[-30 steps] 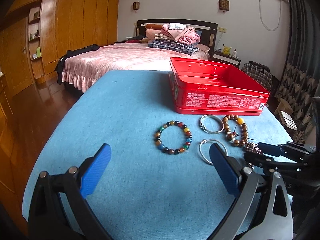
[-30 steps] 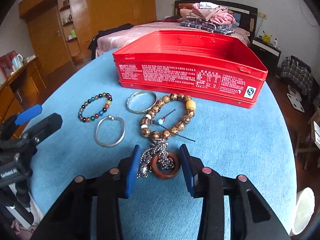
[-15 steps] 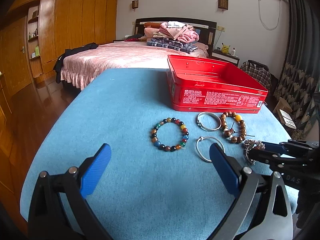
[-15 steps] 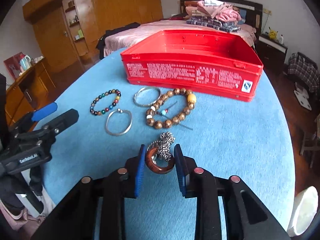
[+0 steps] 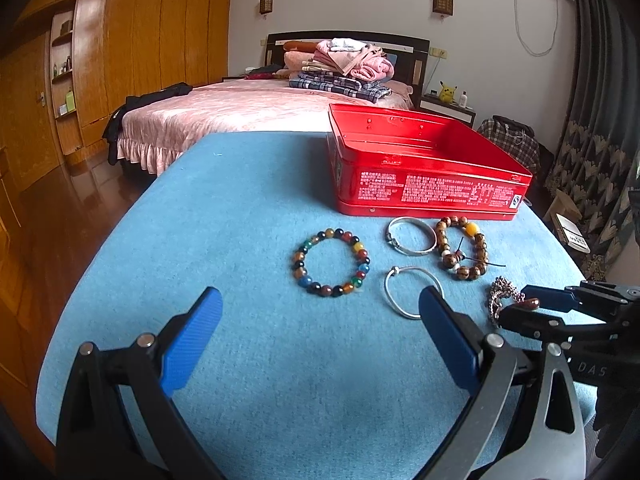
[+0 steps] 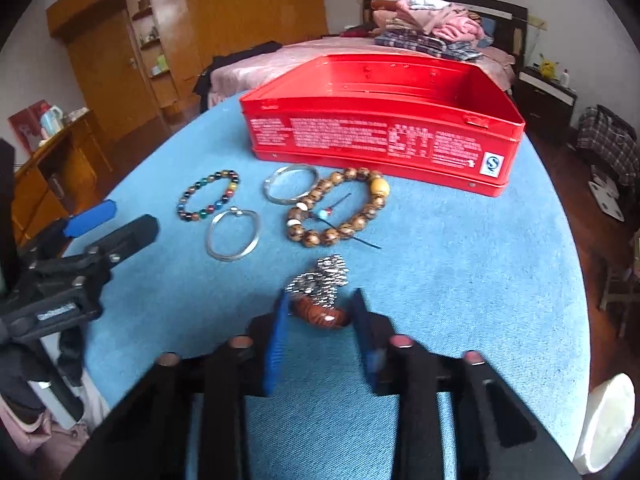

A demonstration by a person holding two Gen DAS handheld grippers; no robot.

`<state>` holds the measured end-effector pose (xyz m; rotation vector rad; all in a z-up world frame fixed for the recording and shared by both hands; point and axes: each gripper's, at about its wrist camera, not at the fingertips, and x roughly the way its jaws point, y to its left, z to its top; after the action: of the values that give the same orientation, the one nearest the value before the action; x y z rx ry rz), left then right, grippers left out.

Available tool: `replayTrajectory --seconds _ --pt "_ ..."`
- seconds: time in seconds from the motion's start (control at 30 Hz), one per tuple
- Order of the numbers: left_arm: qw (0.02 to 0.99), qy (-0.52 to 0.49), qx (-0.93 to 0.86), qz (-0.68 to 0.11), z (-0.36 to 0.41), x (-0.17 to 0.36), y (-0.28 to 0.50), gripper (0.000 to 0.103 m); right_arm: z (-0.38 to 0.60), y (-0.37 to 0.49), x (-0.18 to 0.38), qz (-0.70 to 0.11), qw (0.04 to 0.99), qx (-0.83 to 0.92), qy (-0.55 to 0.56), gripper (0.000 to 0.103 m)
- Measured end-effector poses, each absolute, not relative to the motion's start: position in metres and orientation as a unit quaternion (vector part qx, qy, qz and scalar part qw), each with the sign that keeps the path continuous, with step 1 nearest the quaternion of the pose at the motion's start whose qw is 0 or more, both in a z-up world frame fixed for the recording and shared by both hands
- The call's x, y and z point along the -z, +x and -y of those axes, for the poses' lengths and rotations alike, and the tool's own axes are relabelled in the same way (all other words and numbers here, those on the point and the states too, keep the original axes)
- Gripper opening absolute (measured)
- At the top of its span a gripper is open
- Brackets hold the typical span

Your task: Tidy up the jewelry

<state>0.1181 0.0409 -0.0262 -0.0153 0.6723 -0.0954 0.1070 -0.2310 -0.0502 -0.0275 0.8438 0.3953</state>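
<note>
My right gripper (image 6: pixel 318 304) has its blue pads on either side of a brown ring (image 6: pixel 320 314) with a bunched silver chain (image 6: pixel 324 276), and its jaws are closing on it. From the left wrist view the ring (image 5: pixel 530 303) sits between the right gripper's fingertips (image 5: pixel 514 304) just above the cloth. My left gripper (image 5: pixel 320 304) stands wide open and empty, short of a multicolour bead bracelet (image 5: pixel 362 256). A thin silver bangle (image 6: pixel 232 256), a wider silver bangle (image 6: pixel 280 196) and a wooden bead bracelet (image 6: pixel 372 208) lie before the open red tin (image 6: pixel 380 140).
The round table has a blue cloth (image 5: pixel 248 208) whose edge curves away left and right. A bed (image 5: pixel 240 108) with stacked clothes stands behind it. Wooden wardrobes (image 5: pixel 120 40) line the left wall, and curtains (image 5: pixel 600 120) hang at the right.
The right gripper's pads have drawn in onto the brown ring and raised it slightly with its chain. The left gripper has stayed where it was, open.
</note>
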Motion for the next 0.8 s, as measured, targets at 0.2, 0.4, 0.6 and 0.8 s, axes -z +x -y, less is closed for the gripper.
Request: replayTrajectory --seconds 0.2,0.4,0.6,0.8 --pt "0.942 -0.009 0.047 -0.331 -0.04 0.028 0.118 0.096 0.243 0.099 0.038 -0.389 0.901 -0.191 0.0 0.028" --pt "0.942 -0.01 0.047 -0.332 -0.039 0.028 0.119 0.096 0.266 0.1 0.027 -0.367 0.915 -0.163 0.033 0.028" --pt "0.942 -0.011 0.052 -0.332 -0.034 0.028 0.118 0.096 0.273 0.105 0.032 -0.372 0.917 -0.142 0.043 0.028" --pt "0.939 -0.016 0.069 -0.335 -0.018 0.031 0.122 0.085 0.272 0.109 0.04 -0.378 0.914 -0.14 0.041 0.028"
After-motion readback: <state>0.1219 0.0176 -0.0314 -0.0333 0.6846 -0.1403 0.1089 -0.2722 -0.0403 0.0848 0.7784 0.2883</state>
